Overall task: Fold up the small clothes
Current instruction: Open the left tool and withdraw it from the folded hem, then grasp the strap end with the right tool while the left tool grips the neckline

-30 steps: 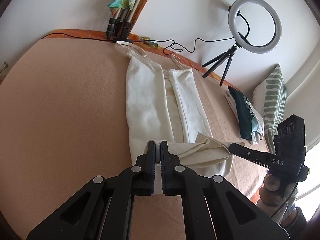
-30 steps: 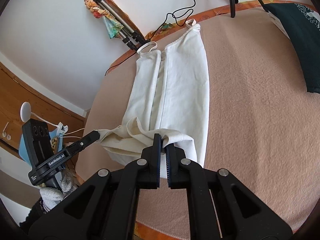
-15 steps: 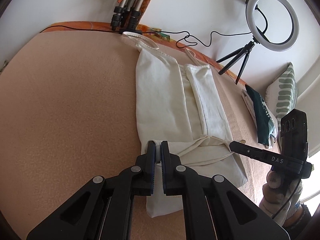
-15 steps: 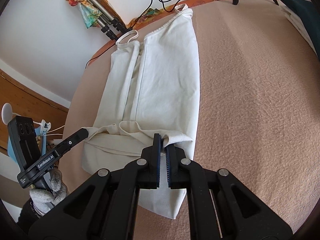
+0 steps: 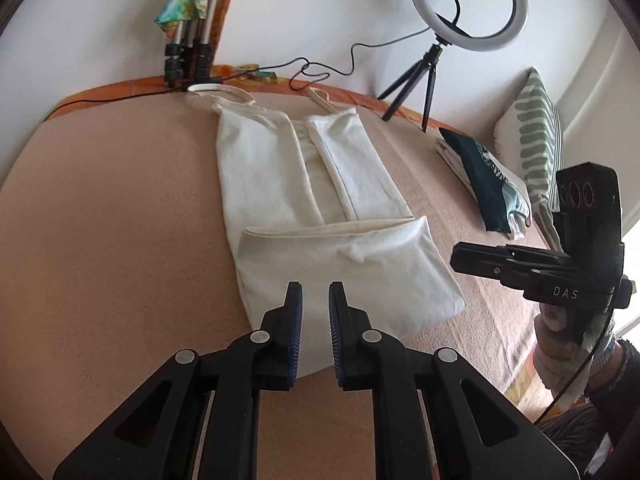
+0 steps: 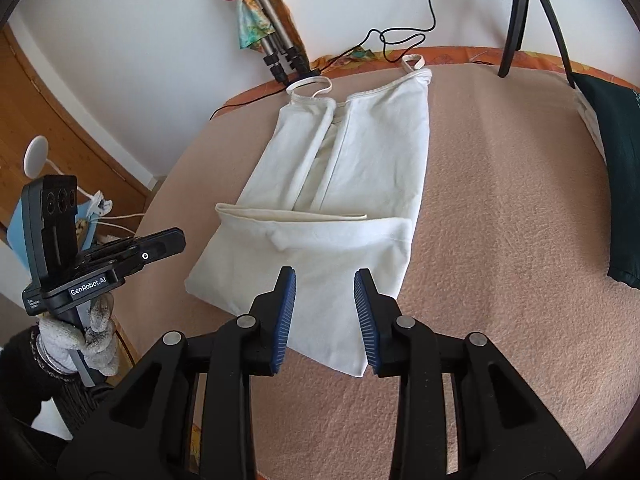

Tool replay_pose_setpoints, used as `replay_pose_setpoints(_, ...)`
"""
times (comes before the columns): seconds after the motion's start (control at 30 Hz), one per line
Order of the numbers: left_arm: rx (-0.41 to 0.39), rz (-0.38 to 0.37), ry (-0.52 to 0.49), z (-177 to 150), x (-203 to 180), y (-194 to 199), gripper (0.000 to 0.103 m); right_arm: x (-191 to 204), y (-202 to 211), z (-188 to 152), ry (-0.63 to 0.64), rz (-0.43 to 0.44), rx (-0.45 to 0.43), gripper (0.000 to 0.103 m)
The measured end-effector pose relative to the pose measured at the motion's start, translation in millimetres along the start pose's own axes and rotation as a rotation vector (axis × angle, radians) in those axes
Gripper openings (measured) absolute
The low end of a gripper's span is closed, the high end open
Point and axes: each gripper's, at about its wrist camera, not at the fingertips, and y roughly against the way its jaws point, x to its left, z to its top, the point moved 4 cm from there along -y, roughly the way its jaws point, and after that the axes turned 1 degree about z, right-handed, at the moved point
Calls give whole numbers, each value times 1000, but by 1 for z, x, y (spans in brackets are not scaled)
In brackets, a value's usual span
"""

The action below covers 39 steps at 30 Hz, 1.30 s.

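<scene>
Left wrist: tan blanket (image 5: 100, 220), ring light (image 5: 468, 4) by white wall (image 5: 300, 12).

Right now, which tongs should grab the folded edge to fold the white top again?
Probably the left tongs: open, right over the cream strappy cotton top. The right tongs are open over it too, so it's close.

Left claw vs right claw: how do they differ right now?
The left claw is open only narrowly; the right claw gapes wider. The left one sits over the near left part of the folded white camisole, the right one over its near right corner. Both are empty, blue-padded, and above the cloth.
</scene>
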Motion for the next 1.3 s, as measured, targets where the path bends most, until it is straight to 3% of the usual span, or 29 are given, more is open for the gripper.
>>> replay_pose_setpoints(0.1,18,21,-36,2,-6,-17,12,2,-20,0,-4,7,22,33)
replay_pose_setpoints(0.33,31,125,9,14,19,-44,12,-14,-51,7,26,-100,38,33)
replay_pose_setpoints(0.57,7,214,27,32,42,-45,12,-30,-48,25,35,-180,8,33)
replay_pose_setpoints(0.73,-21,230,34,48,52,-38,12,-45,-38,41,5,-200,-22,33)
replay_pose_setpoints(0.8,-25,240,26,56,53,-36,23,-49,-34,49,4,-210,-30,33)
replay_pose_setpoints(0.83,-29,244,26,59,54,-35,42,-51,-33,53,4,-216,-30,33)
replay_pose_setpoints(0.87,-39,252,22,64,55,-34,53,-52,-33,57,6,-221,-31,33)
replay_pose_setpoints(1.03,-86,301,-32,86,53,-24,53,-57,-29,74,22,-237,-37,43)
replay_pose_setpoints(1.3,-115,314,-87,115,54,-23,53,-73,-28,96,25,-238,-31,45)
